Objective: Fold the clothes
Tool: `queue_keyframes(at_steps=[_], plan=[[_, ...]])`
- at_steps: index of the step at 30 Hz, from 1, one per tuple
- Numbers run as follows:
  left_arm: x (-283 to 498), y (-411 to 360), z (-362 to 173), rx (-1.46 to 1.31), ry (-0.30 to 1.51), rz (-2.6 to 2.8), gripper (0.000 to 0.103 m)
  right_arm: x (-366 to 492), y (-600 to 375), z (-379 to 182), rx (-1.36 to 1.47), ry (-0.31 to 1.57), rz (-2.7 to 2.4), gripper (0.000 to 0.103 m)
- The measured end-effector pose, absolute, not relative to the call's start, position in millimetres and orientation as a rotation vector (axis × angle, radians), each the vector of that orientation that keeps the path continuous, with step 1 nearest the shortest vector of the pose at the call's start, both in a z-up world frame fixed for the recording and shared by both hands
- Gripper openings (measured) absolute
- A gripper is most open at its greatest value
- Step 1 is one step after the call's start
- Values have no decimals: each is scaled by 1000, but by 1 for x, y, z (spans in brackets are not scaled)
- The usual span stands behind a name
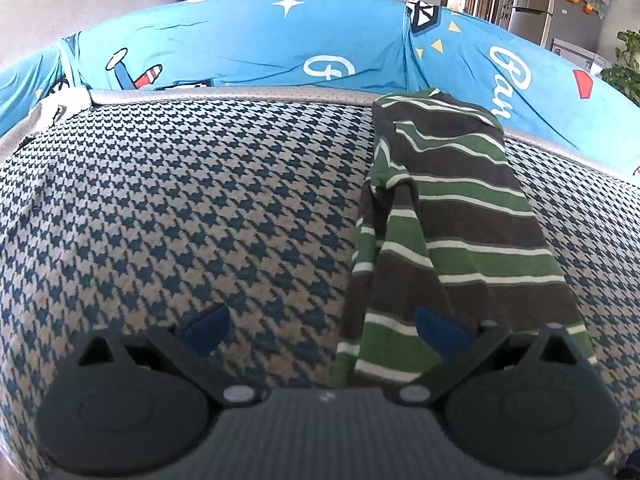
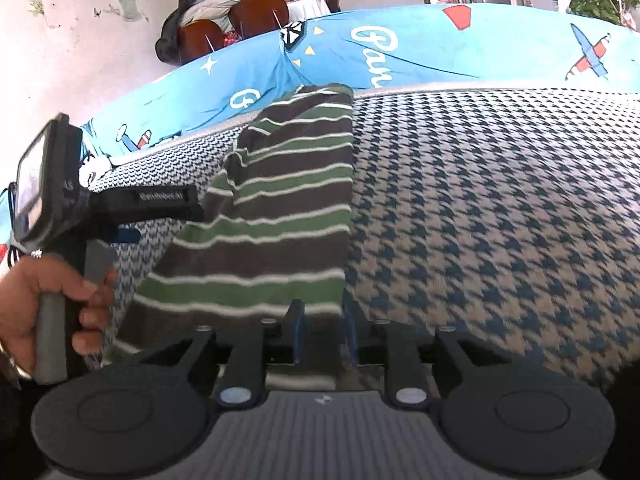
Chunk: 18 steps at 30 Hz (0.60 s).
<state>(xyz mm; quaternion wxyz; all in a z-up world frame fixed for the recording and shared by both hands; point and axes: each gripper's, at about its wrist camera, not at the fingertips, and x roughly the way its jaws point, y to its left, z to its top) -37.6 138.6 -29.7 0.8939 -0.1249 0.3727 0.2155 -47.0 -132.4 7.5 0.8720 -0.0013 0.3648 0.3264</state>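
Note:
A shirt point(image 1: 460, 216) with green, brown and white stripes lies folded into a long strip on the houndstooth cover point(image 1: 180, 200), running from near me to the back edge. My left gripper point(image 1: 324, 332) is open just above the cover at the shirt's near left edge; its right blue pad point(image 1: 440, 332) is over the cloth and nothing is held. In the right wrist view, my right gripper point(image 2: 324, 332) is shut on the near right corner of the shirt point(image 2: 280, 200). The left gripper point(image 2: 160, 218) shows at the left, held by a hand point(image 2: 48, 300).
A blue cartoon-print cloth point(image 1: 240, 48) covers the raised back along the far edge. Behind it are brown chairs point(image 2: 240, 16), a fridge point(image 1: 536, 4) and a plant point(image 1: 628, 64). The houndstooth cover point(image 2: 500, 200) stretches wide to either side of the shirt.

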Motion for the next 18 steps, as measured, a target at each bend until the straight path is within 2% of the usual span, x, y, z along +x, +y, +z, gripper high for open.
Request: queue_keyframes(at_steps=[6, 14, 18], plan=[[-26, 142, -37, -250, 790, 478, 103, -42, -115, 2, 10, 768, 742, 26], [-29, 148, -46, -219, 793, 577, 103, -43, -115, -6, 20, 772, 771, 37], [-32, 149, -46, -226, 784, 605, 103, -43, -116, -9, 29, 771, 780, 38]])
